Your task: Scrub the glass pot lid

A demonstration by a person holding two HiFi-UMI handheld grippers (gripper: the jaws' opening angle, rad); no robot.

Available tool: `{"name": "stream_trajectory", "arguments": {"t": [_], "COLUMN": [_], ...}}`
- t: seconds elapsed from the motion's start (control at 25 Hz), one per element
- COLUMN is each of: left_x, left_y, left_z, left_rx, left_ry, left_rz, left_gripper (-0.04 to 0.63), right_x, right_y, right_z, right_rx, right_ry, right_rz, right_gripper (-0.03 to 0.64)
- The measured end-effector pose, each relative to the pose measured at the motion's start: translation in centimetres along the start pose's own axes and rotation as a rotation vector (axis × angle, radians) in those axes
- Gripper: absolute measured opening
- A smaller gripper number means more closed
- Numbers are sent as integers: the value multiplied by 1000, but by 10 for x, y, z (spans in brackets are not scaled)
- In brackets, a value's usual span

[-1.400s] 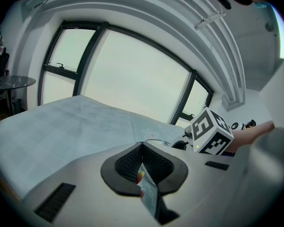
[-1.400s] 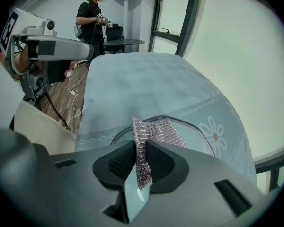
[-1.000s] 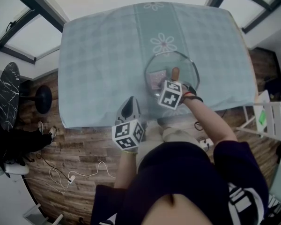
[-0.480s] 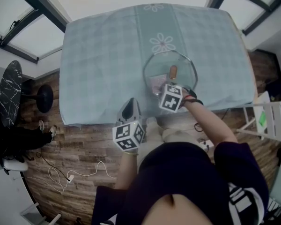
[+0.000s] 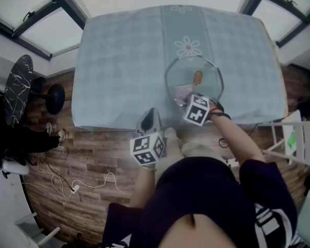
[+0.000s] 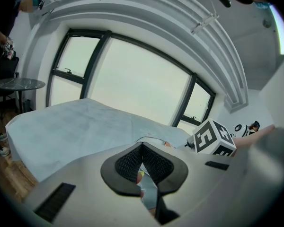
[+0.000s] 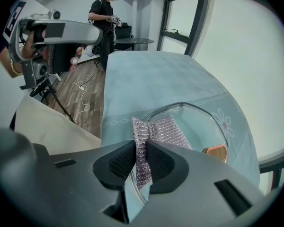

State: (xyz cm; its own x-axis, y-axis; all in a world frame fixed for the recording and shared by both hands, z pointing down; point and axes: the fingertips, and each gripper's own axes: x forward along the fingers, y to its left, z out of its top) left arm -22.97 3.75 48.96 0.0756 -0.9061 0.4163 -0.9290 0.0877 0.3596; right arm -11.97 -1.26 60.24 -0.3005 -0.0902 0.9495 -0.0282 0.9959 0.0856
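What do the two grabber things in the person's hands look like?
Both the left gripper and the right gripper have smooth grey shells with black, dotted rubber pads. Each carries a white cube printed with black square markers. The person wears a dark top and a dark wristband.

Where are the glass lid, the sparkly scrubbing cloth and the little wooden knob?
glass lid [image 7: 199, 121]: right gripper view, on its clear glass inside the rim.
sparkly scrubbing cloth [image 7: 170, 129]: right gripper view, on its spread-out end.
wooden knob [image 5: 197, 77]: head view, on its top.
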Motion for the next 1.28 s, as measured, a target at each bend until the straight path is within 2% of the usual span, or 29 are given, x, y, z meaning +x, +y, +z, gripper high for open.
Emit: {"name": "stream_trajectory", "arguments": {"t": [1.28], "left_x": [-41], "left_y": [-32], "left_z": [-24], "left_rx": [-22], "left_ry": [-21], "left_rz": [75], "left_gripper": [-2], "right_x": [-13], "right_y": [50], "right_z": [-32], "right_rx": [-62], "right_ry": [-7], "right_rz": [81], "right_gripper": [66]}}
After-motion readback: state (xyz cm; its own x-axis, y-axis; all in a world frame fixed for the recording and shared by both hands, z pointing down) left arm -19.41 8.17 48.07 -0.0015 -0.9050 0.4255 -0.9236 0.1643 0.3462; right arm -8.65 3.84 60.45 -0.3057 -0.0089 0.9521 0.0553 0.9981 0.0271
